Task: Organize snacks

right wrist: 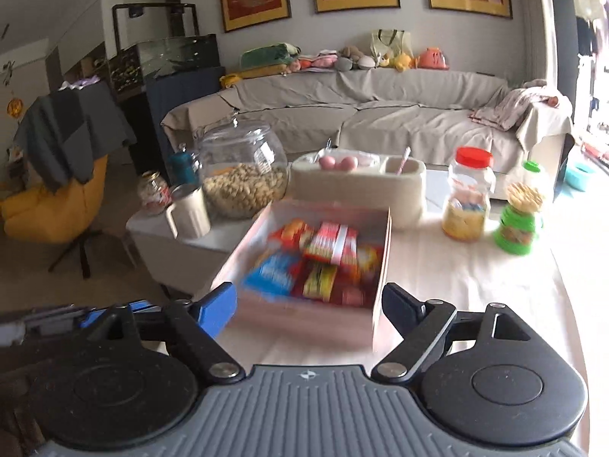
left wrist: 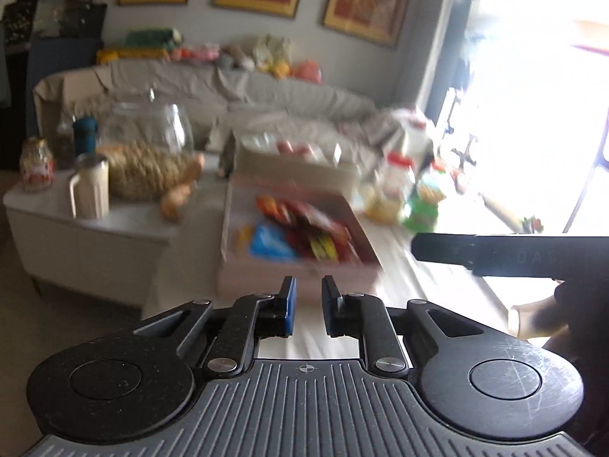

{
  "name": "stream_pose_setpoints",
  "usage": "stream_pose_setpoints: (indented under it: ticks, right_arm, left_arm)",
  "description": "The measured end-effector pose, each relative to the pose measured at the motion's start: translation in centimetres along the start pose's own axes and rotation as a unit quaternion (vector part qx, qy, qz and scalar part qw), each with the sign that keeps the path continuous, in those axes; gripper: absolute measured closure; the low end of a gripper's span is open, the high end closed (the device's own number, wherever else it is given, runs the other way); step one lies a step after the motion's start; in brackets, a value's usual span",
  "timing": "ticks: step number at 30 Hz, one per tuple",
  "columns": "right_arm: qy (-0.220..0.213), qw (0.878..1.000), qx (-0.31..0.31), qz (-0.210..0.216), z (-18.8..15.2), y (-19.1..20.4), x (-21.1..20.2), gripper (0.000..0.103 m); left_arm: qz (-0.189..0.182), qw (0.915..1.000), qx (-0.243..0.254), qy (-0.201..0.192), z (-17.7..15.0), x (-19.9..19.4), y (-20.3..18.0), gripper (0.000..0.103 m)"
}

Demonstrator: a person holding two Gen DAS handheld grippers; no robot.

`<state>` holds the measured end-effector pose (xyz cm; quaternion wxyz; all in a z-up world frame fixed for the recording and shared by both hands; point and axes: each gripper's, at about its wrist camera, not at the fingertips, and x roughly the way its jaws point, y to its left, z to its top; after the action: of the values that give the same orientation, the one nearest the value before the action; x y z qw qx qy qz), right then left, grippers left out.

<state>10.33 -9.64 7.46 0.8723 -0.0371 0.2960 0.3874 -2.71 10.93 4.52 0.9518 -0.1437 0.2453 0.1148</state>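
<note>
My left gripper (left wrist: 308, 306) is nearly closed and holds nothing. My right gripper (right wrist: 308, 310) is wide open and empty. The snack box (right wrist: 377, 266) sits on the worktop (right wrist: 475, 285) ahead; its packets (right wrist: 327, 251) look blurry.

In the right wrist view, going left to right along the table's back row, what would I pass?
Small jar → cream mug → glass peanut jar → beige holder → red-lidded jar → green container.

Both wrist views look forward, low over the surface (right wrist: 475, 278), toward the sofa (right wrist: 380, 122). Each sees the snack box (left wrist: 297, 266) (right wrist: 304, 304) close ahead, the left view from farther left.
</note>
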Motion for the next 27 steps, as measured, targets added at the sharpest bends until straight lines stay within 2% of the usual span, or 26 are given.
stream_pose_setpoints:
  ticks: [2,4,8,12,21,27]
  right_arm:
    - [0.006,1.0,0.019,0.0,-1.7,0.1,-1.3,0.018]
    - [0.001,0.999,0.028,-0.018,-3.4,0.2,-2.7,0.018]
    - [-0.023,0.998,0.019,-0.063,-5.8,0.7,-5.0,0.018]
    - [-0.014,0.998,0.017,-0.062,-6.4,0.9,-5.5,0.018]
    - [0.009,0.998,0.007,-0.061,-6.2,1.3,-4.3,0.018]
    - [0.018,0.998,0.002,-0.06,-6.4,1.7,-3.9,0.018]
  left_arm:
    - [0.009,0.9999,0.013,0.003,-0.8,-1.1,-1.5,0.085]
    - [0.025,0.9992,0.029,-0.001,-1.6,-1.6,-2.8,0.085]
    - [0.02,0.999,0.041,-0.005,-2.7,-2.1,-3.7,0.086]
    - [0.016,0.9989,0.043,-0.002,-2.9,-2.1,-4.1,0.086]
    - [0.035,0.9987,0.032,0.017,-3.0,-2.0,-3.9,0.086]
    - [0.028,0.9987,0.033,0.028,-3.2,-1.9,-3.9,0.086]
